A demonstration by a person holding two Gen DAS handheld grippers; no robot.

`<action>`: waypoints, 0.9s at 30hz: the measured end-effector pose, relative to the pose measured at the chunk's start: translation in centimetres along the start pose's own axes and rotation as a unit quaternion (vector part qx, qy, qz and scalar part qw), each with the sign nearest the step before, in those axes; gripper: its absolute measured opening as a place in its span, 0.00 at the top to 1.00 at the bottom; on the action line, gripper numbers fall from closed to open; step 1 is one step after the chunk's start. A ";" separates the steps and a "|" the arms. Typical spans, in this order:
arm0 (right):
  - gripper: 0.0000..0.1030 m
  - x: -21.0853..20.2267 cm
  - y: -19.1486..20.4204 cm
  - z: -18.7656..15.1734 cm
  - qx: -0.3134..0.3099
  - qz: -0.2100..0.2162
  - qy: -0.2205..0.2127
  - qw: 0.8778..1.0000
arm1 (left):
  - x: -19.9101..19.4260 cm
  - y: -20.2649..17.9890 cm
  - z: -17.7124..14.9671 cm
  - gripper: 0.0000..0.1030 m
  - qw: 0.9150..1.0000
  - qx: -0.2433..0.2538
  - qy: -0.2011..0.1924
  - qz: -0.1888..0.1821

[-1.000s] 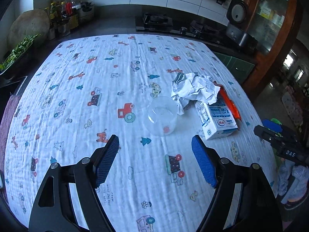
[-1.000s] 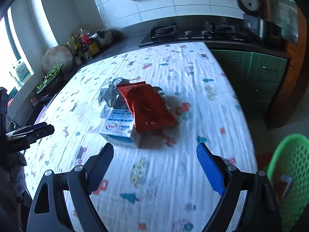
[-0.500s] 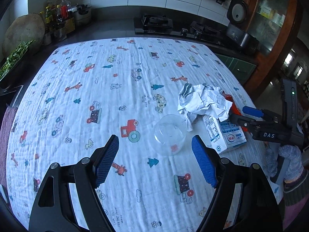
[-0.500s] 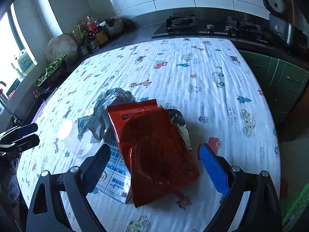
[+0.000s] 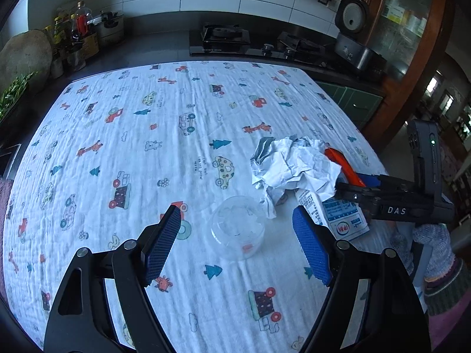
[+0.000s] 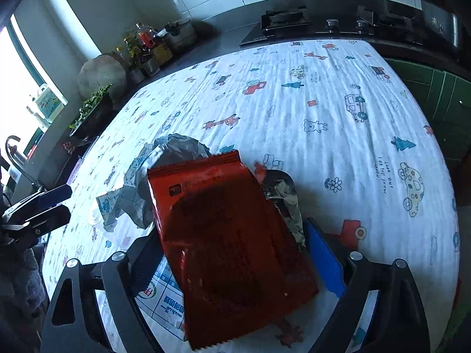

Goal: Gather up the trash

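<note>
Now the right gripper straddles a glossy red foil packet, jaws closing, pads not yet pressing; left gripper gapes over a clear plastic cup.

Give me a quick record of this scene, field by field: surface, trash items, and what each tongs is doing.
surface: table under a cartoon-print cloth
trash: clear cup, crumpled paper, carton, red wrapper
stacking: red wrapper lies on the carton; paper sits beside them
left tongs: open, cup ahead between the jaws, not touched
right tongs: closing around the red wrapper, which lies between the jaws; pad contact not clear
collected so far: nothing lifted
</note>
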State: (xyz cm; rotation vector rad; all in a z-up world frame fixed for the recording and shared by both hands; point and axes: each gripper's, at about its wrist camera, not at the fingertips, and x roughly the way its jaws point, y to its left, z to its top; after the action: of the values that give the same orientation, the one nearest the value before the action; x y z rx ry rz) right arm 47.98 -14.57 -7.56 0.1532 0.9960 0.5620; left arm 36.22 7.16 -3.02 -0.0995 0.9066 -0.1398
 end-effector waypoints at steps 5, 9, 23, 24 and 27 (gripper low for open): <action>0.35 -0.7 0.0 -0.3 0.003 0.024 -0.004 1.000 | 0.6 -1.3 0.5 0.25 1.000 0.013 -0.002 -0.011; 0.50 -1.5 -0.2 -0.7 0.007 0.028 -0.015 0.999 | 1.4 -2.4 0.9 0.25 0.999 0.027 0.001 -0.018; 0.52 -2.4 0.1 -1.2 -0.009 -0.004 -0.034 0.999 | 5.0 -6.5 2.9 0.25 0.997 0.066 0.013 -0.030; 0.51 -2.5 -0.1 -1.3 -0.008 -0.005 -0.035 0.999 | 5.2 -6.6 3.0 0.25 0.997 0.066 0.014 -0.030; 0.51 -3.2 -0.4 -1.8 -0.010 -0.007 -0.035 0.999 | 5.5 -6.7 3.0 0.26 0.997 0.067 0.017 -0.022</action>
State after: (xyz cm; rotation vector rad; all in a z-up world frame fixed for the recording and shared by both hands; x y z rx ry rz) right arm 45.34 -16.76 -6.23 0.1467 0.9232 0.5502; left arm 41.44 -0.26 -4.50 0.0080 0.9267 -0.2440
